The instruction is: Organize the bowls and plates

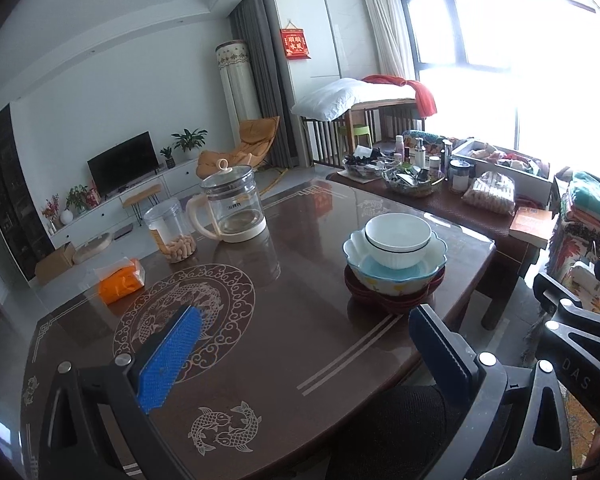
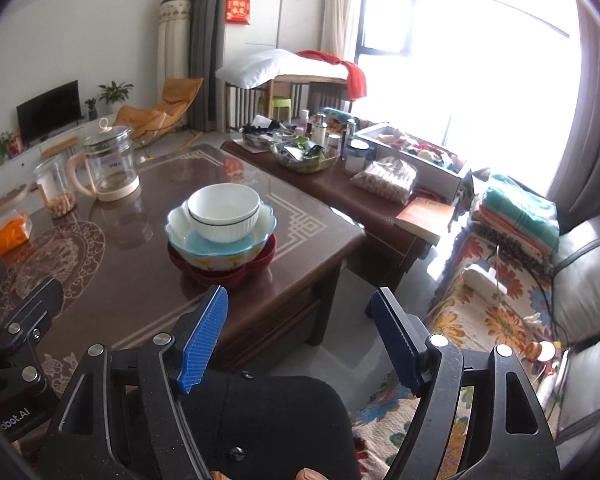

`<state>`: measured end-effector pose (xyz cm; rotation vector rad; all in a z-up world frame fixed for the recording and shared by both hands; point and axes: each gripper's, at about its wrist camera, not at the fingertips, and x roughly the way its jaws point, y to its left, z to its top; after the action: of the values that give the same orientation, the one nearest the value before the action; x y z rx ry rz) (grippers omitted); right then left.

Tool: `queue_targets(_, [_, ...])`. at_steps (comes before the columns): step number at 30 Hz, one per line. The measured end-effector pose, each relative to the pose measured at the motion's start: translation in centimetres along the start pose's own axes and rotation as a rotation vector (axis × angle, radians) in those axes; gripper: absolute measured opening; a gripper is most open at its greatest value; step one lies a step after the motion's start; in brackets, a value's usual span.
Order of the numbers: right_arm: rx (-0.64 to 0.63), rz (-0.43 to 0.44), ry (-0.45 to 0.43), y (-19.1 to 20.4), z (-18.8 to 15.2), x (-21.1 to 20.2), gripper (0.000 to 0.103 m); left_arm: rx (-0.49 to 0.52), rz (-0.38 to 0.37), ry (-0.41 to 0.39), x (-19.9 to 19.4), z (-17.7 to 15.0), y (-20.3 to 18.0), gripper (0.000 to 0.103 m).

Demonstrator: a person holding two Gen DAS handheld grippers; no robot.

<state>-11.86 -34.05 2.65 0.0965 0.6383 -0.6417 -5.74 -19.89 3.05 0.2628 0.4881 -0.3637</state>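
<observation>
Nearest, the left gripper [image 1: 300,332] and right gripper [image 2: 300,316] are held wide apart with nothing between their ribbed blue pads. Beyond them, on the glossy brown table [image 1: 284,360], a stack is seen near the corner: a ridged white bowl [image 1: 399,240] is nested in a scalloped blue-lined bowl [image 1: 394,270], set on dark red lobed plates [image 1: 392,300]. Farther back, a glass kettle [image 1: 232,208] is seen.
</observation>
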Motion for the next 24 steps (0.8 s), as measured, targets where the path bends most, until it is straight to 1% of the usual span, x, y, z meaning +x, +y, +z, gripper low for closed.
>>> queue_targets(1, [0.003, -0.006, -0.003, -0.1, 0.2, -0.3, 0.078, 0.004, 0.003, -0.013, -0.4, 0.1, 0.1, 0.103])
queue_targets(4, [0.003, 0.001, -0.026, -0.2, 0.8, -1.4, 0.079, 0.01, -0.008, -0.01, -1.0, 0.6, 0.3, 0.103])
queue_targets(8, [0.046, 0.035, -0.034, -0.6, 1.4, -1.9, 0.079, -0.017, -0.01, -0.027, -1.4, 1.3, 1.0, 0.103])
queue_targets(11, [0.068, 0.041, -0.031, -0.4, 1.5, -1.8, 0.079, -0.043, -0.009, -0.027, -1.3, 1.6, 1.5, 0.103])
queue_targets(14, [0.088, 0.049, -0.055, -0.5, 1.4, -1.9, 0.079, -0.056, -0.03, 0.016, -0.5, 1.7, 1.9, 0.103])
queue_targets(16, [0.082, 0.077, -0.072, -0.4, 1.5, -1.9, 0.082, -0.065, -0.053, 0.049, 0.2, 1.6, 2.2, 0.103])
queue_targets(18, [0.088, 0.118, -0.095, -0.2, 1.4, -1.9, 0.083, -0.061, -0.064, 0.071, 0.6, 1.5, 2.2, 0.103])
queue_targets(20, [0.094, 0.164, -0.077, 0.1, 1.2, -1.5, 0.083, -0.051, -0.056, 0.08, 0.9, 1.4, 2.1, 0.103])
queue_targets(22, [0.09, 0.202, -0.023, 0.6, 1.0, -0.5, 0.083, -0.035, -0.058, 0.093, 1.2, 1.1, 1.8, 0.103])
queue_targets(24, [0.089, 0.219, 0.019, 0.8, 0.7, 0.1, 0.083, -0.012, -0.058, 0.116, 1.5, 0.8, 1.5, 0.103])
